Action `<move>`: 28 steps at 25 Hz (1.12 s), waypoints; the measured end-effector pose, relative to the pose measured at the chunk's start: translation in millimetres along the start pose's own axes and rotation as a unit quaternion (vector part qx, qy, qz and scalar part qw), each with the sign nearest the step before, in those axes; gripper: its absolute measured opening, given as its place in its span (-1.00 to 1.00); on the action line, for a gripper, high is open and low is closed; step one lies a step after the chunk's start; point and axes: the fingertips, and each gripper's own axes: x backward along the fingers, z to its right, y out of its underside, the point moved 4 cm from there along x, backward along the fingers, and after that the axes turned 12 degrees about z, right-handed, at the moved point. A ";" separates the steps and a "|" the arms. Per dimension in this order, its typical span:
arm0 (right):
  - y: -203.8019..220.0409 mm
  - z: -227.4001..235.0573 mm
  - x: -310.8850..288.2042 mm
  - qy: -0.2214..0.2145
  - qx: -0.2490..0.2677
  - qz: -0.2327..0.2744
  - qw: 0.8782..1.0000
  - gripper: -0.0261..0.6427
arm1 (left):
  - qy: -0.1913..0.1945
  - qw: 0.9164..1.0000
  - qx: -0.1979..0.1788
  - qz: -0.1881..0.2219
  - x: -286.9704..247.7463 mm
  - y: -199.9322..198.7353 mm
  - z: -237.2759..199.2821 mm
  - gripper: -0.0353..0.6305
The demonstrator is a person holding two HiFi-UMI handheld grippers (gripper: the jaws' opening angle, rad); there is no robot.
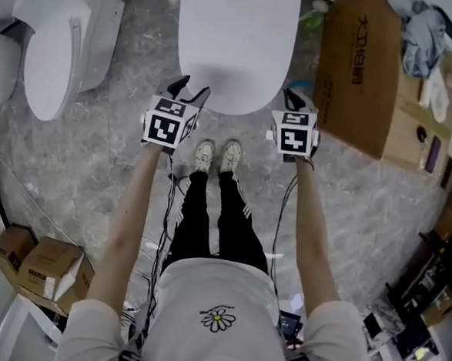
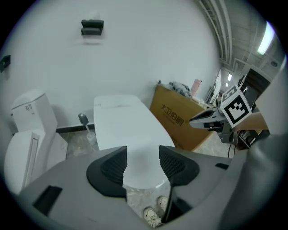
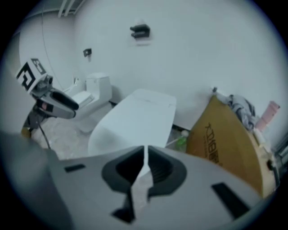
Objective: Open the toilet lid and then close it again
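Note:
The white toilet [image 1: 232,37] stands in front of me with its lid [image 2: 123,130] down flat; it also fills the middle of the right gripper view, lid [image 3: 135,121] closed. My left gripper [image 1: 188,84] hovers over the lid's front left edge, jaws apart with nothing between them [image 2: 143,152]. Over the front right edge, my right gripper [image 1: 294,96] has its jaws shut together on nothing [image 3: 145,152]. Neither gripper touches the lid. Each one shows in the other's view: the right gripper [image 2: 200,120] and the left gripper [image 3: 67,103].
A second white toilet [image 1: 58,41] stands to the left. A large brown cardboard box [image 1: 357,69] leans close on the right, with clutter behind it. Small boxes [image 1: 42,267] lie at lower left. My shoes [image 1: 217,156] stand just before the bowl. A green bottle [image 3: 181,143] sits beside the toilet.

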 end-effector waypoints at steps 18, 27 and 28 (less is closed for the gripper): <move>-249.1 -44.3 310.6 0.040 -0.047 0.412 0.909 -0.81 | -0.106 0.907 -0.041 0.405 270.7 -261.8 109.1 -0.82; -244.2 -72.7 350.0 0.008 -0.043 0.464 0.885 -0.82 | -0.133 0.881 -0.098 0.444 313.1 -263.7 123.6 -0.82; -244.3 -72.5 351.8 0.012 -0.040 0.465 0.884 -0.82 | -0.135 0.880 -0.093 0.445 315.2 -264.2 122.9 -0.82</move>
